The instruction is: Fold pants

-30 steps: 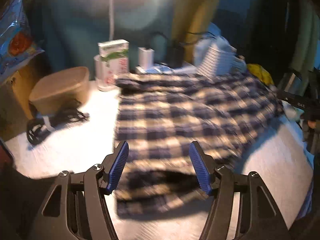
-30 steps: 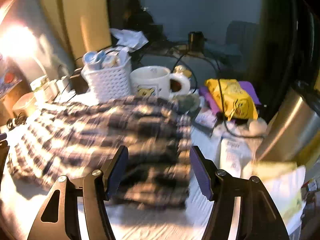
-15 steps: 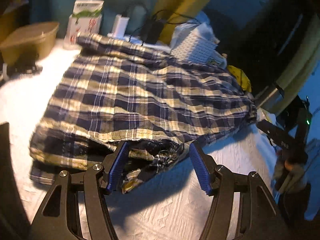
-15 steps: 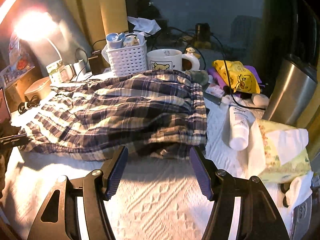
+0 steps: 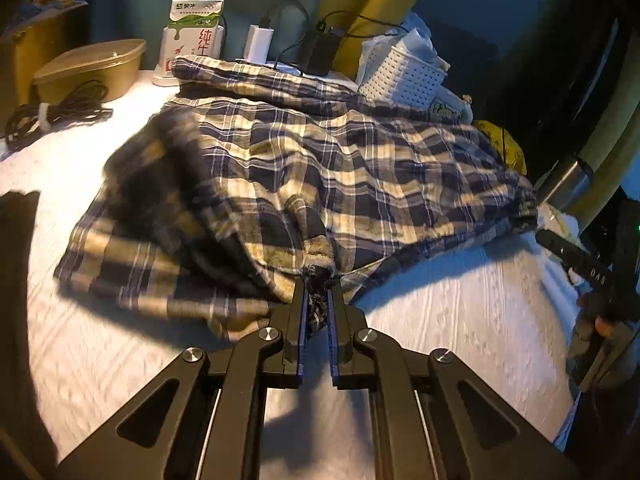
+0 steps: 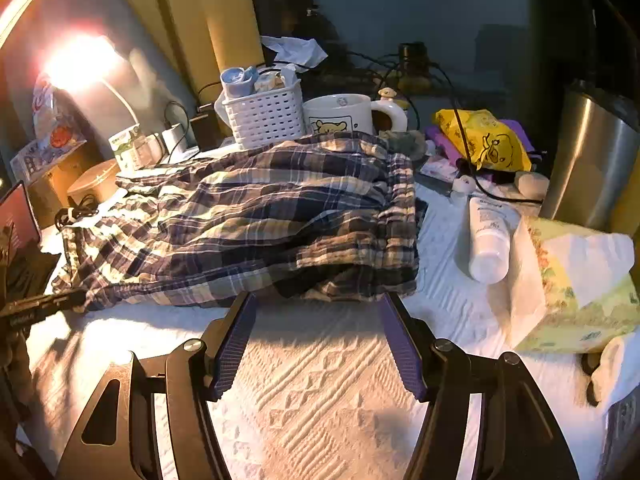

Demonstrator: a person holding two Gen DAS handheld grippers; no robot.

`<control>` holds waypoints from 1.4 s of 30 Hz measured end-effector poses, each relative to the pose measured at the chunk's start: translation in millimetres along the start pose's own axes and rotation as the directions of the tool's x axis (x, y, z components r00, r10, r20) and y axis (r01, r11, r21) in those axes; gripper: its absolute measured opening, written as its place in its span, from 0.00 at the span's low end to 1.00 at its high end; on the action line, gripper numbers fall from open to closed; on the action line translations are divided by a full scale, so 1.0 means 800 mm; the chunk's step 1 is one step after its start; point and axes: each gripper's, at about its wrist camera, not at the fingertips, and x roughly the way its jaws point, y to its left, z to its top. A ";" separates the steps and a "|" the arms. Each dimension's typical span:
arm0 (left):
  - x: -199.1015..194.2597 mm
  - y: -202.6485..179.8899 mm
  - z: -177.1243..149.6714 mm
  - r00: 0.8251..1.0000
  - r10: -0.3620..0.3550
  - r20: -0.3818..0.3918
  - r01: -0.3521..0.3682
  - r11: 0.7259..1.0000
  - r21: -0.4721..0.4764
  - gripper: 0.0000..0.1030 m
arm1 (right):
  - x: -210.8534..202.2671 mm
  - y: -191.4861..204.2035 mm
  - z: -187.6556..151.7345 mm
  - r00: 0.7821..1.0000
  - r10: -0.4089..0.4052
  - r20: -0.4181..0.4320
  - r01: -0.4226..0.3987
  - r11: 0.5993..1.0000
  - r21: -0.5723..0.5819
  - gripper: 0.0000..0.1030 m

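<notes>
Left gripper [image 5: 316,300] fingers clamped on plaid pants [image 5: 320,168] near edge, right gripper [image 6: 316,308] fingers spread before waistband

Bright lamp [image 6: 78,62] lights yellow curtain [image 6: 224,20], white bedspread [image 6: 320,380].

Dim room, glaring lamp [image 6: 78,62], fisheye edges, motion blur

A milk carton [image 5: 195,36] at the table's far edge carries red Chinese characters reading 纯牛 down its white front, beneath a green-and-white band with small print and what look like Olympic rings, too small to read. Near the right edge, the black body of the right gripper [image 5: 576,258] bears pale letters that seem to read "DAS". Print on the white bottle [image 6: 489,236] is illegible.
</notes>
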 end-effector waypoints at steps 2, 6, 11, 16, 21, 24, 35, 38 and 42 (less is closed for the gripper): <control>-0.003 -0.004 -0.011 1.000 0.026 -0.006 -0.026 1.000 0.008 0.07 | 0.002 0.000 -0.005 1.000 0.007 -0.007 -0.007 1.000 0.001 0.64; -0.021 -0.006 -0.019 0.998 0.055 -0.007 -0.055 0.998 0.002 0.09 | 0.005 -0.003 -0.016 1.000 0.014 -0.027 -0.014 1.000 0.003 0.64; -0.064 0.021 0.004 0.991 0.117 0.068 -0.118 0.993 0.008 0.66 | 0.002 -0.014 -0.022 1.000 0.012 -0.027 -0.011 0.999 0.031 0.64; -0.076 0.049 0.058 0.966 0.203 0.159 -0.215 0.975 0.063 0.69 | 0.004 -0.013 -0.021 1.000 0.006 -0.026 -0.005 0.999 0.045 0.64; -0.025 0.065 0.087 0.972 0.222 0.071 -0.230 0.963 0.142 0.69 | 0.006 0.000 -0.020 1.000 0.017 -0.024 -0.016 0.999 0.040 0.64; -0.014 0.077 0.082 0.980 0.190 0.051 -0.195 0.972 0.134 0.20 | 0.006 0.005 -0.021 0.999 0.017 -0.029 -0.016 0.999 0.035 0.64; -0.040 0.126 0.029 0.958 0.285 -0.005 -0.285 0.958 -0.009 0.09 | 0.018 0.011 -0.020 0.998 0.008 -0.060 -0.007 1.000 0.019 0.64; -0.047 0.127 0.022 0.948 0.320 0.000 -0.320 0.948 -0.009 0.09 | 0.019 0.012 -0.020 0.998 0.004 -0.062 -0.003 1.000 0.011 0.64; -0.060 0.128 0.018 0.947 0.320 -0.017 -0.320 0.947 -0.004 0.09 | 0.018 0.011 -0.020 0.998 0.008 -0.059 -0.007 1.000 0.022 0.64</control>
